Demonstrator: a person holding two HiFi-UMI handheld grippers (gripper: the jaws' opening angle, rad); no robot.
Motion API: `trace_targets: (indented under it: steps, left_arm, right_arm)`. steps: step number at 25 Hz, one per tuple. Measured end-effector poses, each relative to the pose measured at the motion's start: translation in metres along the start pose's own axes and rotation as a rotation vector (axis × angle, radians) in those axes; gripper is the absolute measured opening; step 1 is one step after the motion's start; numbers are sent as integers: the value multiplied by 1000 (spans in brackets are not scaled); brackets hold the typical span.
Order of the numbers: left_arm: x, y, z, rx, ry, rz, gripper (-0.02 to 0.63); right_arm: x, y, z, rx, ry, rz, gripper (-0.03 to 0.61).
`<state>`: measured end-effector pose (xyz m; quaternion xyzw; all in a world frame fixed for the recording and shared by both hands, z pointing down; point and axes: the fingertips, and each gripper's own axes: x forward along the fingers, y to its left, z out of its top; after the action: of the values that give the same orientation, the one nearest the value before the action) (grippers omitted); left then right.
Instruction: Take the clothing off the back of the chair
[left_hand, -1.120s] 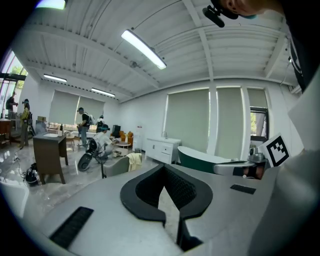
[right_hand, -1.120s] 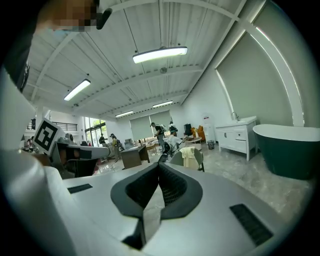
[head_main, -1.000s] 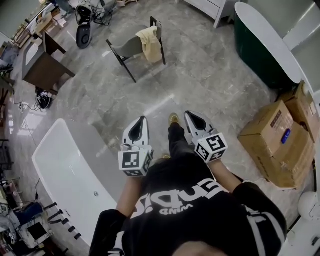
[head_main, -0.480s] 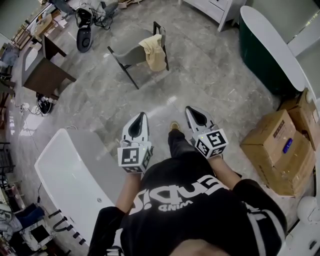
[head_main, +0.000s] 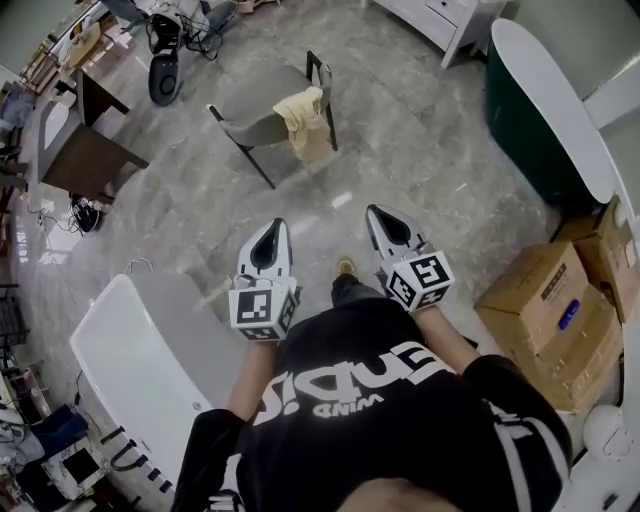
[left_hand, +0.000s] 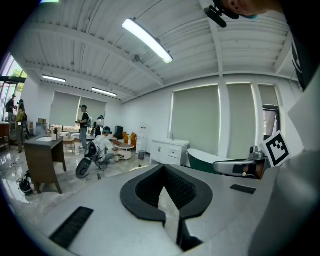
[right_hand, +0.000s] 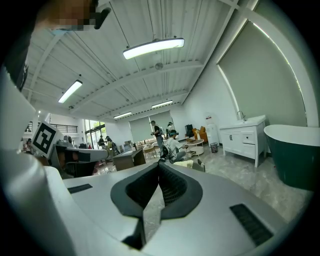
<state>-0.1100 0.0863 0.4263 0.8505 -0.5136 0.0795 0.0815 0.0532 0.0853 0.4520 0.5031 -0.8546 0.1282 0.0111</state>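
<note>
Scene: indoor hall w/ grey marble floor (head_main: 420, 170), seen steeply from above in the head view.
Clothing: pale yellow cloth (head_main: 305, 120), hangs over the back of the chair, at the chair's right side; far from both tongs, nothing touches it.
Chair: grey seat w/ black legs (head_main: 255, 105), stands far ahead of the person, a bit to the left.
Left gripper: (head_main: 274, 232) held level in front of the body, points toward the chair; tips clenched together (left_hand: 163, 166), nothing between them.
Right gripper: (head_main: 378, 218) just beside the left one, same direction; tips also pressed together (right_hand: 159, 164), empty.
Person: black shirt w/ white print (head_main: 380, 410), one shoe (head_main: 347, 267) shows between the two tongs.
Near left: white bathtub (head_main: 130, 350).
Far right: dark green bathtub (head_main: 530, 100) w/ white rim.
Right: cardboard boxes (head_main: 560, 310), stacked.
Far left: brown desk (head_main: 85, 150) and a black scooter (head_main: 165, 60).
Far, middle: white cabinet (head_main: 440, 20).
Background: several people approx. at the far end, in both gripper views; too small for detail.
</note>
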Motion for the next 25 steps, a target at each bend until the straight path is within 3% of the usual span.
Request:
trace_targets:
  steps: [11, 18, 25]
  left_arm:
    - [96, 34, 28, -10, -18, 41, 15]
    - [136, 79, 36, -16, -10, 50, 15]
    - [185, 126, 51, 2, -2, 1, 15]
  right_arm:
    - [86, -65, 28, 15, 1, 36, 14]
    - [145, -69, 26, 23, 41, 62, 14]
    - [210, -72, 38, 35, 40, 37, 14]
